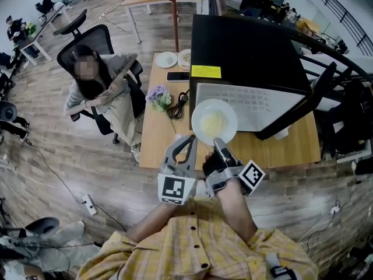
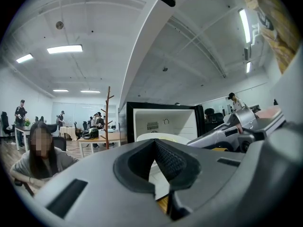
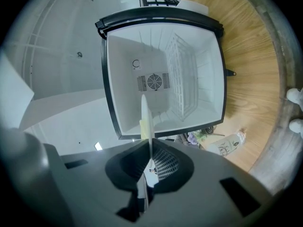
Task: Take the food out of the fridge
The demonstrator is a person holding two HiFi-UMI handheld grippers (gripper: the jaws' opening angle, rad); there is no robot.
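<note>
1. The plate (image 1: 226, 111) is round and white, with a low pale yellow heap of food (image 1: 213, 122) in its middle.
2. In the head view it is at the centre of the frame, in front of the open black fridge (image 1: 245, 51) and above the near part of the wooden table (image 1: 157, 127).
3. The plate lies flat with its face up, so from above it shows as a full circle. Being round, it has no long axis.
4. In the right gripper view it is seen on edge, as a thin white line from the jaws at the lower centre up toward the white inside of the fridge.
5. The right gripper (image 1: 217, 140) has its jaws narrow and pinches the near rim of the plate.
6. The left gripper (image 1: 191, 139) is just beside it, at the lower left of the plate. Its jaw tips meet and nothing is between them.
</note>
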